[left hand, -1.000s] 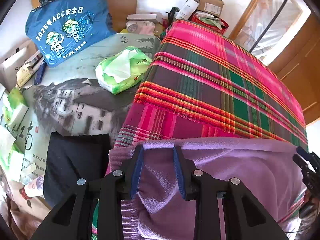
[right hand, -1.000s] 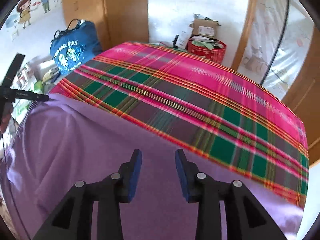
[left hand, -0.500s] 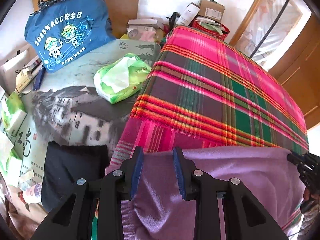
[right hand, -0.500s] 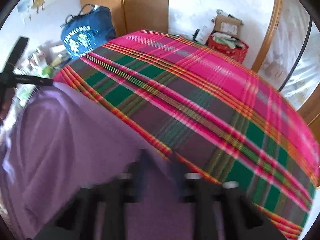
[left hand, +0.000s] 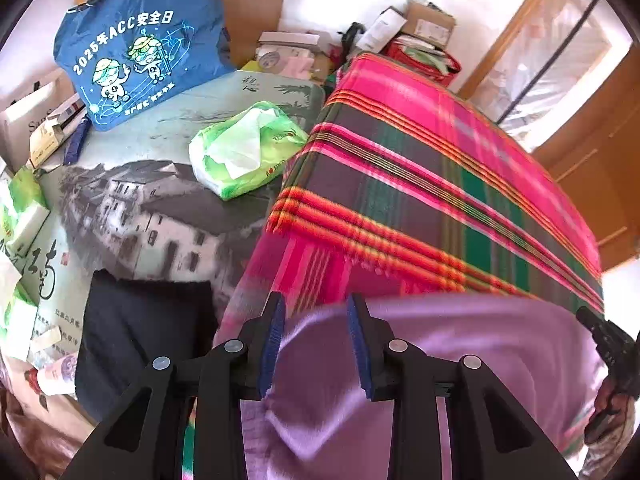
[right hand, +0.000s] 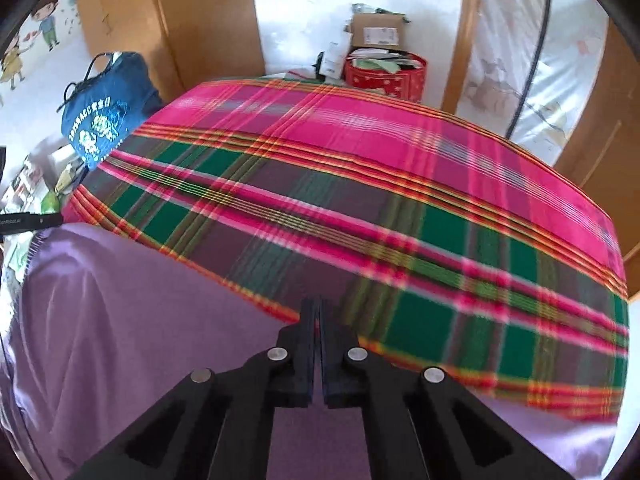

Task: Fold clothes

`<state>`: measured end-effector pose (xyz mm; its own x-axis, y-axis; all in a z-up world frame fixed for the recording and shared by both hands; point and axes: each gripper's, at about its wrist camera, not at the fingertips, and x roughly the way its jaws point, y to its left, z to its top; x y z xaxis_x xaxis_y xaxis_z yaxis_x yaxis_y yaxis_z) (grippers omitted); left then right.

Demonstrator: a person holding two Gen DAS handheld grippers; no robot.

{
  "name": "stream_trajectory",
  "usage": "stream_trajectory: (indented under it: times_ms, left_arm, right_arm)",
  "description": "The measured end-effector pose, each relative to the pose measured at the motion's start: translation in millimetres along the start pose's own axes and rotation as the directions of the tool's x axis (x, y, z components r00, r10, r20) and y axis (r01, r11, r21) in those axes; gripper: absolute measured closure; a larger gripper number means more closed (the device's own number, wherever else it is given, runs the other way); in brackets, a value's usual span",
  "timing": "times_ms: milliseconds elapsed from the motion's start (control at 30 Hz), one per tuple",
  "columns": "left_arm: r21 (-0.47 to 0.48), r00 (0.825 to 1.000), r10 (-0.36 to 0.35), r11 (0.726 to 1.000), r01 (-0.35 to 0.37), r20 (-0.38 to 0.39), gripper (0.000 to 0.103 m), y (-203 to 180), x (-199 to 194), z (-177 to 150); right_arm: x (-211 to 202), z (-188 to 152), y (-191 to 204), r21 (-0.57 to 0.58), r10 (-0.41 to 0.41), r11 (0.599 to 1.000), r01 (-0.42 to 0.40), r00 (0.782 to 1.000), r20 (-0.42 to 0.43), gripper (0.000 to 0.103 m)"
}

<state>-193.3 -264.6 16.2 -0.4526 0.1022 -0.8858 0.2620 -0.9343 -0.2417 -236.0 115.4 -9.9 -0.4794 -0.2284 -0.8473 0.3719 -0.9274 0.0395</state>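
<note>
While both cameras look steeply down, we record the plaid cloth point(right hand: 360, 184), pink, green and red, as the largest item; it covers the raised surface and hangs over its near-left edge in the left wrist view. Beside that surface lies a mat printed with grey houses point(left hand: 160, 208), which carries most of the clutter.

We find the purple garment point(right hand: 132, 320) spread over the near part of the plaid cloth, its far edge running slantwise across the checks and its left corner hanging toward the mat side.

A blue bag with white lettering point(left hand: 136, 48) stands at the far end of the mat. A folded black cloth point(left hand: 140, 328) lies on the mat's near part, just left of the garment. A green tissue pack point(left hand: 248, 148) rests on the mat close to the plaid edge. A red round tin point(right hand: 384, 76) with boxes stands beyond the far end.

The left tongs point(left hand: 316, 344) stand partly apart with a raised fold of the purple garment between the blue pads; we cannot tell whether the pads press it. The right tongs point(right hand: 319, 320) are fully closed at the garment's far edge; whether fabric is pinched is not discernible.
</note>
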Motion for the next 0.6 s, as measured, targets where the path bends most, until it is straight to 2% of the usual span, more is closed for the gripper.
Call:
stream_trajectory:
  times_ms: [233,433,500,600]
  left_arm:
    - [0.009,0.997,-0.066,0.998,0.065,0.029,0.07,22.1,-67.0,-44.2]
    - [-0.004,0.994,-0.092,0.996,0.093,0.051,0.069,51.8,-124.8,-93.4]
    - [-0.014,0.994,-0.104,0.994,0.105,0.043,0.069,61.5,-139.9,-116.4]
    - [-0.031,0.993,-0.119,0.992,0.119,0.004,0.063,71.9,-150.6,-150.8]
  right_arm:
    - [-100.4,-25.4,6.6,0.025,-0.039,0.999,0.036,0.993,0.11,0.098]
    - [-201.7,-59.6,38.7,-0.033,-0.086,0.995,0.095,0.975,0.205,0.094]
    - [-236.0,-74.6,52.5,-0.057,-0.09,0.993,0.106,0.967,0.238,0.09]
    - [-275.0,-96.5,73.7,-0.092,-0.08,0.99,0.109,0.957,0.28,0.087]
